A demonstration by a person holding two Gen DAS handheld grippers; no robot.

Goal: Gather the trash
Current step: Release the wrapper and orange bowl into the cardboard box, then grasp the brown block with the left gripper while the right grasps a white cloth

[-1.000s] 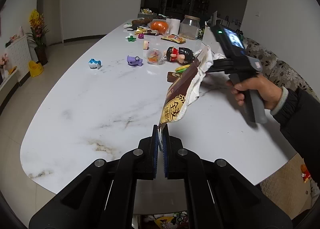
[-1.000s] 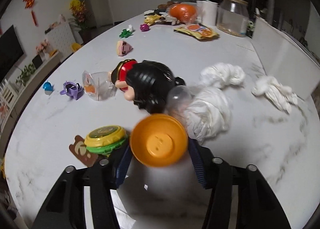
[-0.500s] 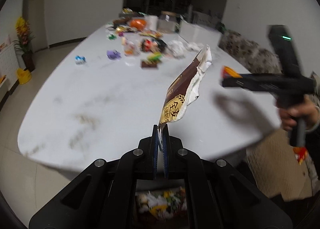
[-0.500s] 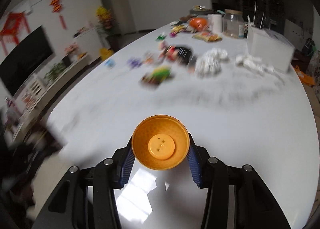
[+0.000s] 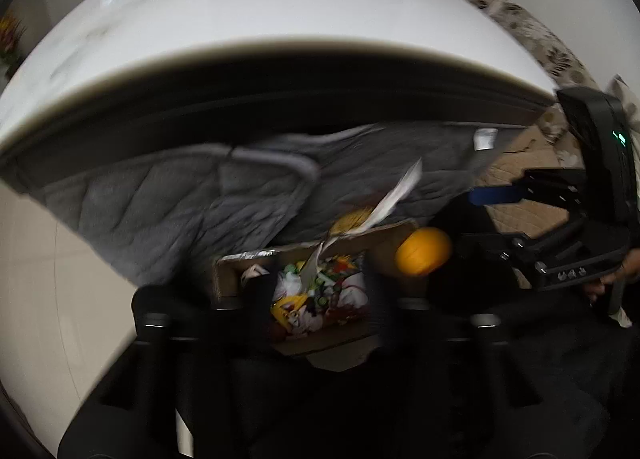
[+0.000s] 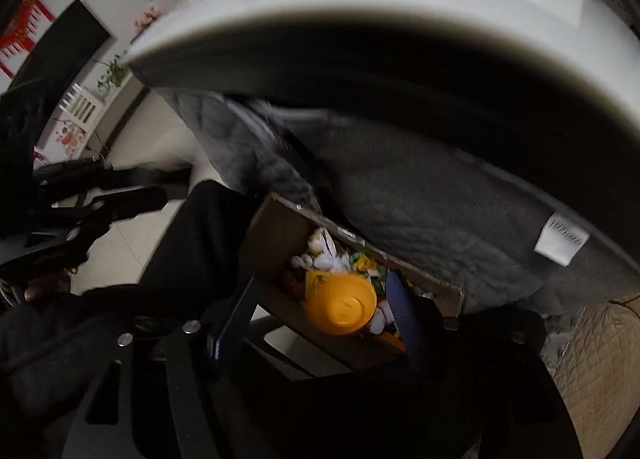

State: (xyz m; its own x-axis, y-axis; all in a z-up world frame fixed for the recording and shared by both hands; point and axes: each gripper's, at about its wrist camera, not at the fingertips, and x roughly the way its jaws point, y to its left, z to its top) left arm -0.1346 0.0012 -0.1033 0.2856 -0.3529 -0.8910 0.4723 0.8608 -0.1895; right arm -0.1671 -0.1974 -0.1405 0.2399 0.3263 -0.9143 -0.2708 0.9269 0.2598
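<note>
While both grippers hang over the cardboard box (image 6: 276,235) of trash, the right gripper (image 6: 320,319) has its fingers spread, the orange cap (image 6: 340,305) loose between them; the left gripper (image 5: 316,295) is spread too, the wrapper (image 5: 376,211) just beyond its tips, under the table (image 5: 280,7).

White marble table (image 5: 280,7), grey quilted cover (image 6: 420,211) beneath, beige quilted cushion (image 6: 600,347)
</note>
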